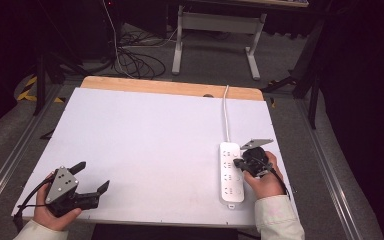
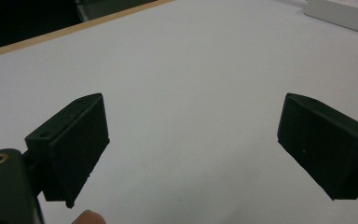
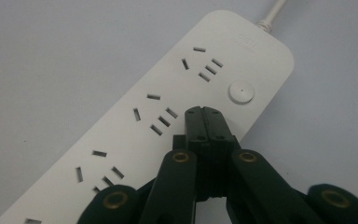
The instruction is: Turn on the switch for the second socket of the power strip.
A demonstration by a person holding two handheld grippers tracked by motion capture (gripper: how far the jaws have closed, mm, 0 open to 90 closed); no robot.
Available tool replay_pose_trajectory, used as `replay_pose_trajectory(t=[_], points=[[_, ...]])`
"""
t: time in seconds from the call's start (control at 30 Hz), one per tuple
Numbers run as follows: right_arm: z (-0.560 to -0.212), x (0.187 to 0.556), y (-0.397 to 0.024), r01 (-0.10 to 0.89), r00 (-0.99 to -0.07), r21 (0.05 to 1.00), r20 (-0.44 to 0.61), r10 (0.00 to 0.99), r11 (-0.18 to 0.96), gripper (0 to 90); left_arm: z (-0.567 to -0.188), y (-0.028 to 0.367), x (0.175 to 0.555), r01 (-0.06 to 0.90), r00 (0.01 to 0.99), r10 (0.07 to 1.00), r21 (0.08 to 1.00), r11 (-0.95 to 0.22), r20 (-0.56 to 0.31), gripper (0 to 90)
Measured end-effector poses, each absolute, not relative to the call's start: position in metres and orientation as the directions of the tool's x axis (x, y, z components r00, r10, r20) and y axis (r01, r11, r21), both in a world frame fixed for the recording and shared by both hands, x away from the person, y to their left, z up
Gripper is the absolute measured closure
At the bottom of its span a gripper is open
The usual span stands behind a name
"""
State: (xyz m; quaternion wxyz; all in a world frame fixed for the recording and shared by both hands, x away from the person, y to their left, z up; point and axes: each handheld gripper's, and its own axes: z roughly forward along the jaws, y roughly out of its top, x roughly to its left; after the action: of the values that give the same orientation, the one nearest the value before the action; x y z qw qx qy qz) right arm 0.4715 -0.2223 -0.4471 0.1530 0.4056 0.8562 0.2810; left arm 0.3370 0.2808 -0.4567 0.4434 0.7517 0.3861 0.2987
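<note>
A white power strip [image 1: 230, 172] lies lengthwise near the table's right edge, its white cord [image 1: 226, 111] running to the far side. In the right gripper view the strip [image 3: 135, 121] shows several socket groups and a round white button [image 3: 240, 92]. My right gripper [image 1: 240, 163] hovers over the strip's right side, jaws pressed together with nothing between them; its tips [image 3: 204, 114] sit just short of the button. My left gripper [image 1: 92, 176] rests at the front left corner, jaws wide apart over bare table [image 2: 191, 140].
The white tabletop [image 1: 150, 145] has a wooden strip along its far edge [image 1: 170, 87]. Beyond it on the floor stand a white table frame [image 1: 220, 35] and a tangle of cables [image 1: 135, 60]. Metal rails [image 1: 10, 160] run along both sides.
</note>
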Motion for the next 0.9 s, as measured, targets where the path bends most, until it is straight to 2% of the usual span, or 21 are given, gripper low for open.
replay_pose_trajectory(t=[0.33,0.5,0.9], points=[[-0.445,0.464,-0.226,0.572,-0.618,0.648,-0.063,0.784,0.503,90.0,-0.456,0.280,0.337,0.318,0.525,0.845,0.897,-0.306,0.103,9.0],[-0.434,0.456,-0.229,0.531,-0.614,0.704,-0.066,0.787,0.473,90.0,-0.456,0.280,0.338,0.317,0.524,0.845,0.898,-0.305,0.102,9.0],[-0.407,0.443,-0.229,0.473,-0.624,0.743,-0.097,0.776,0.473,90.0,-0.456,0.280,0.339,0.317,0.523,0.846,0.897,-0.307,0.105,8.9]])
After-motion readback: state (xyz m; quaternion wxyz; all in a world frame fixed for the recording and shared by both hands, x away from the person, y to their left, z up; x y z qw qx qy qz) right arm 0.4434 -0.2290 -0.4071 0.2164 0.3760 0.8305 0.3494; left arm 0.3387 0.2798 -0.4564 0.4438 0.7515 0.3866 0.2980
